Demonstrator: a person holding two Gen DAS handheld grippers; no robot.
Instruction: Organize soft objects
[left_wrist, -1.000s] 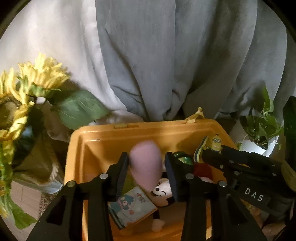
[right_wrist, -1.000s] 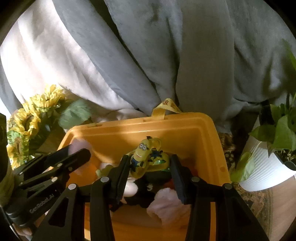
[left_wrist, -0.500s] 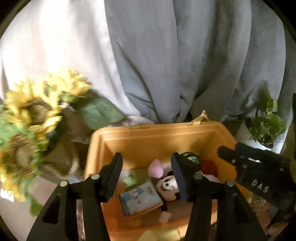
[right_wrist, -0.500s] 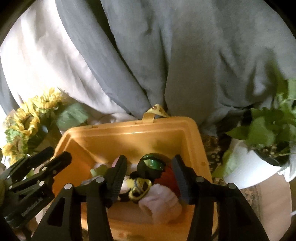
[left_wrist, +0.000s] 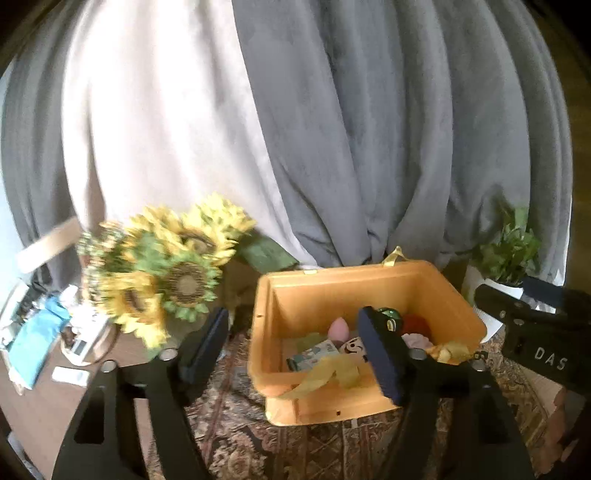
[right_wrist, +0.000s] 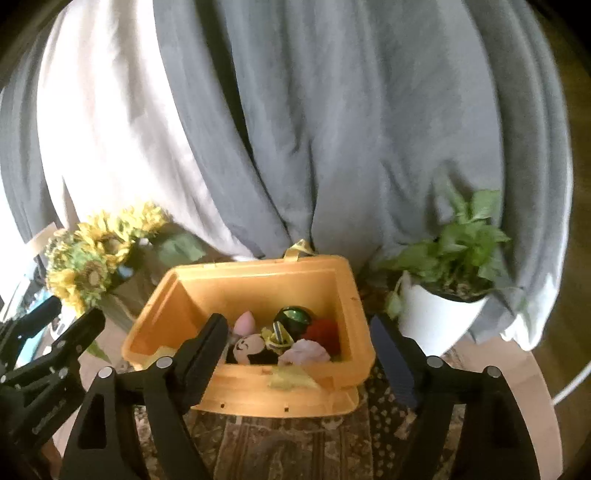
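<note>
An orange plastic bin (left_wrist: 458, 306) (right_wrist: 251, 284) stands on a patterned cloth and holds several soft toys. Inside lie a pink egg-shaped toy (left_wrist: 338, 328) (right_wrist: 245, 322), a mouse plush (right_wrist: 249, 346), a small picture book (left_wrist: 314, 355), a green ball (right_wrist: 293, 317), a red pompom (right_wrist: 325, 330) and a pale purple plush (right_wrist: 304, 353). My left gripper (left_wrist: 295, 350) hovers above and before the bin, jaws opening, nothing between them. My right gripper (right_wrist: 299, 354) is likewise back from the bin, jaws opening and empty. A yellow ribbon (left_wrist: 325, 373) hangs over the front rim.
A bunch of artificial sunflowers (left_wrist: 166, 273) (right_wrist: 88, 262) stands left of the bin. A potted green plant in a white pot (right_wrist: 443, 291) (left_wrist: 509, 254) stands to the right. Grey and white curtains (right_wrist: 295, 129) hang behind. Clutter lies on the brown table (left_wrist: 44, 398) at left.
The left gripper let the pink egg toy drop into the bin, and the right gripper released the yellow minion toy. Both grippers opened wide and pulled back and up from the bin.
</note>
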